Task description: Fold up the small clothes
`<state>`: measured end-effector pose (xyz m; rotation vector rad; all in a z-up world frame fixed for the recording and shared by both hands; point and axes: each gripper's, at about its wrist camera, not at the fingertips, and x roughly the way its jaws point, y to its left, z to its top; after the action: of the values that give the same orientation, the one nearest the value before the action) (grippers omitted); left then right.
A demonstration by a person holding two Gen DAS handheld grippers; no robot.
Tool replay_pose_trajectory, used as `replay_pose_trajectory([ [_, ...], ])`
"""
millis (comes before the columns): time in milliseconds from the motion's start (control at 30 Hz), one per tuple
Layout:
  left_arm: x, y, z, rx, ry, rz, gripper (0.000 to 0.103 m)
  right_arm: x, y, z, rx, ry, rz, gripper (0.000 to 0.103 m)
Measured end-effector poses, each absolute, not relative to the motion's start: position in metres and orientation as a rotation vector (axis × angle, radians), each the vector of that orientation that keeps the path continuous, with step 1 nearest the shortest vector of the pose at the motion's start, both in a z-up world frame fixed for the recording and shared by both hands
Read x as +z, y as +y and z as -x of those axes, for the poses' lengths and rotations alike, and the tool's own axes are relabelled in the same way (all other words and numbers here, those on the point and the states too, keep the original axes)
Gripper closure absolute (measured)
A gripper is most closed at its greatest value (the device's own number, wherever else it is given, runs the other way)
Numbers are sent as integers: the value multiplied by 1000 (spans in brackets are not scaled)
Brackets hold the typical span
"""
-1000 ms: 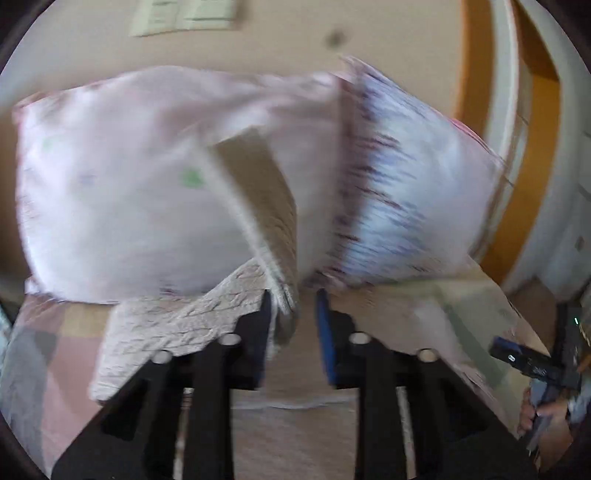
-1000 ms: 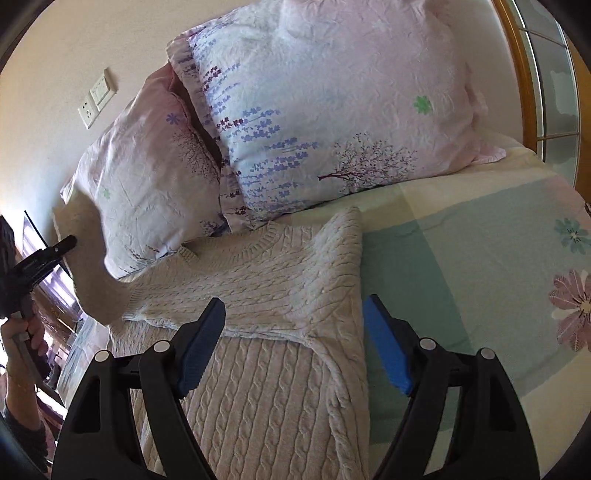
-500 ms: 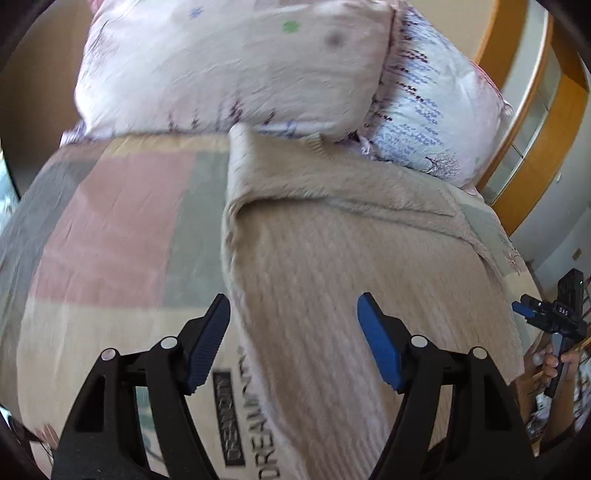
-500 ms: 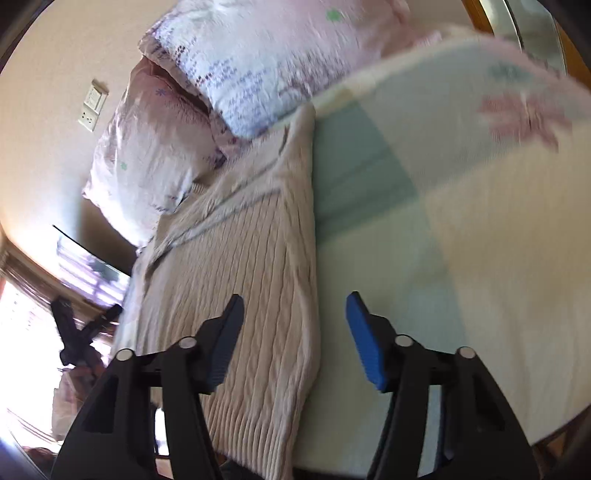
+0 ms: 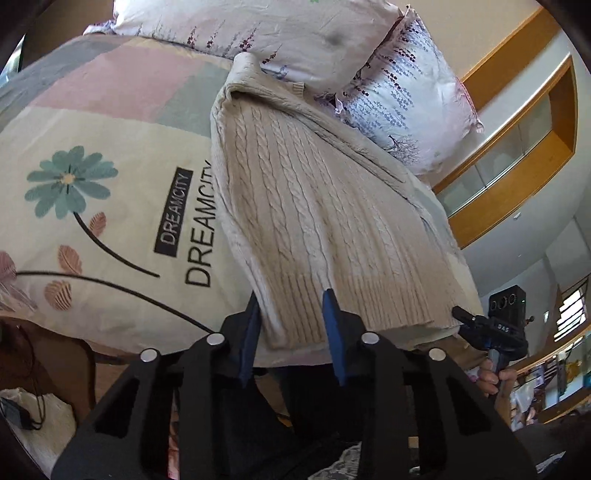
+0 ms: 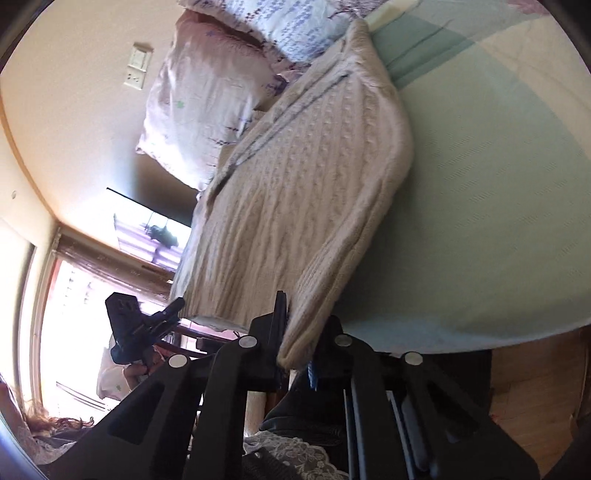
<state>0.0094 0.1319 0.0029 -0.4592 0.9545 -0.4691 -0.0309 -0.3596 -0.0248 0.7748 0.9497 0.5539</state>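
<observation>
A beige cable-knit sweater (image 5: 314, 206) lies flat on the bed, sleeves folded in, its ribbed hem at the near edge. My left gripper (image 5: 291, 310) has its blue pads on either side of the hem's left corner, closing on it. In the right wrist view the sweater (image 6: 314, 177) runs from the pillows to the bed edge. My right gripper (image 6: 295, 332) is shut on the hem's right corner, which bunches between the fingers. Each gripper shows in the other's view: the right one (image 5: 487, 328), the left one (image 6: 140, 317).
Two floral pillows (image 5: 303, 33) lean against the wall at the head of the bed. The bedspread (image 5: 103, 206) has a flower print and DREAMCITY lettering. A wooden window frame (image 5: 524, 140) stands to the right. A wall socket (image 6: 136, 68) is above the pillows.
Both grippers have dropped from the sleeve folds near the pillows back to the near hem. The left jaws have narrowed around the hem, and the right has closed on it.
</observation>
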Motion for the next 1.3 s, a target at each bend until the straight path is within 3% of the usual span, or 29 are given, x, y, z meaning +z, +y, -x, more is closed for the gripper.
replay_pose_trajectory([
  [100,0,126,-14,-482,963,468,92,-15,-356,28,584,899,-777,95],
  [200,10,127,-34,-496,927,480,97,0,-353,15,610,843,-775,96],
  [500,127,144,-175,-386,595,375,99,81,-365,-104,638,508,-854,96],
  [633,138,115,-270,-340,571,301,95,82,-382,-195,459,426,-946,95],
  [667,129,108,-297,-324,605,306,84,74,-385,-220,386,439,-953,93],
  [700,120,104,-317,-283,640,312,55,63,-387,-239,338,474,-946,72],
  [733,112,104,-328,-248,667,325,36,52,-386,-263,291,564,-917,42],
  [800,102,114,-331,-250,680,382,32,35,-388,-279,285,665,-932,37],
  [867,93,129,-314,-276,672,373,21,37,-395,-266,359,601,-876,22],
  [900,87,135,-306,-273,684,349,20,41,-399,-256,355,546,-819,12],
  [933,79,142,-301,-272,713,342,20,43,-404,-247,352,490,-785,10],
  [1000,58,155,-295,-290,789,385,21,42,-418,-240,369,418,-808,10],
  [1167,20,158,-299,-345,908,458,24,33,-442,-240,365,438,-887,10],
  [1267,8,148,-305,-368,921,484,31,28,-442,-244,374,473,-889,10],
  [1300,5,144,-308,-391,935,497,49,26,-439,-246,380,482,-890,10],
])
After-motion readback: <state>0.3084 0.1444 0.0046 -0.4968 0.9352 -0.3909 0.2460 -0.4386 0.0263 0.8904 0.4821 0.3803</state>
